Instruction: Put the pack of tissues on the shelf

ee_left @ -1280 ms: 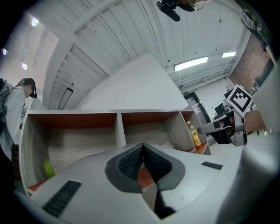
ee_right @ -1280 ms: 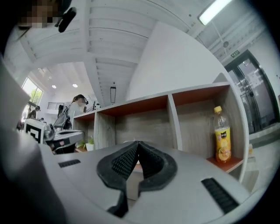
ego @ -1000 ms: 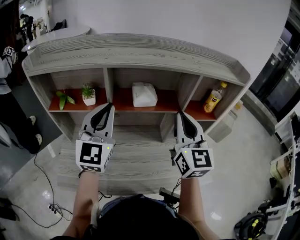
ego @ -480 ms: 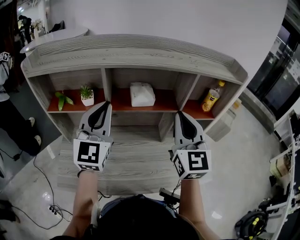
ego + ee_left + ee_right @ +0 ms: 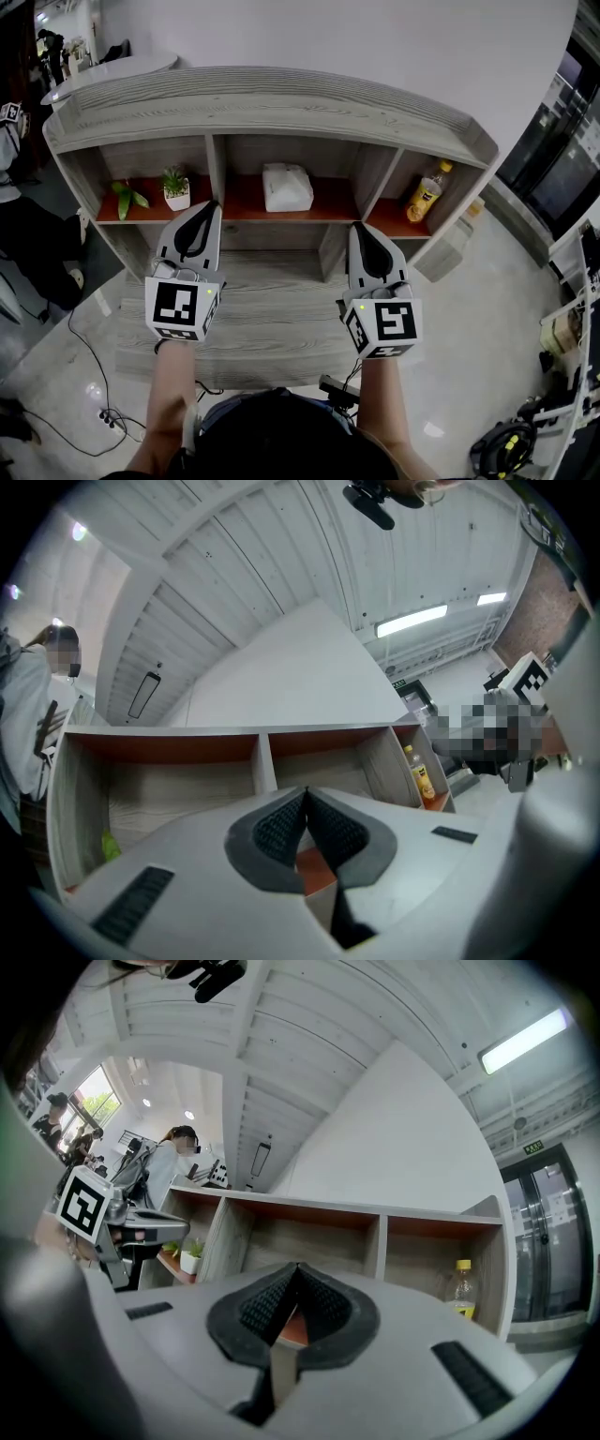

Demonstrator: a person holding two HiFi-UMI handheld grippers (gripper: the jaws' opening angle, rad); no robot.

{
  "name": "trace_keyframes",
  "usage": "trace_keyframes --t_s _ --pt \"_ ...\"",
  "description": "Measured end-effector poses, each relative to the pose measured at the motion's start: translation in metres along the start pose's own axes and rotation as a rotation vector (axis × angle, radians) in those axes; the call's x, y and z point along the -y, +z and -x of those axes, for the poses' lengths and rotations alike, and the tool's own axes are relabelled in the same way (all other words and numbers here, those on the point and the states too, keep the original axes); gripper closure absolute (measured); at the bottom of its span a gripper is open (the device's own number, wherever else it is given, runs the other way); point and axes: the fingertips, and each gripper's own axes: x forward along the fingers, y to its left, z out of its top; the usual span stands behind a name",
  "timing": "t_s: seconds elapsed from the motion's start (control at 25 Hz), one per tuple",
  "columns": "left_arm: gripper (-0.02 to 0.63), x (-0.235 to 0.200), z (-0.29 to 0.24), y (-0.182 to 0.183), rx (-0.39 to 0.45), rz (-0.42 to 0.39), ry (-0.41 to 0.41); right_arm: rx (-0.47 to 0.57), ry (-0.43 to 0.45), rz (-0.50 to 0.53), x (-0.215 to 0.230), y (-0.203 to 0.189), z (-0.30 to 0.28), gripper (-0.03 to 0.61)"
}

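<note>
Grey wood shelf (image 5: pixel 272 112) at frame centre, tissues (image 5: pixel 287 187) in its middle bay, glossy floor (image 5: pixel 473 309) lower right. Left gripper (image 5: pixel 214 205) and right gripper (image 5: pixel 357 228) are closed, empty.

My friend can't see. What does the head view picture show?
A white pack of tissues lies in the middle compartment of a wooden shelf, with a potted plant left and a yellow bottle right. The left gripper and right gripper hover in front, shut and empty.
</note>
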Motion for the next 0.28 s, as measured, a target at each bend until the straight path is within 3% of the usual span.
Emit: trace_keyframes --t_s 0.28 --pt "0.603 -0.0066 0.0001 0.0011 0.008 0.004 0.012 -0.004 -0.004 -0.005 -0.0018 -0.0019 -0.0042 0.565"
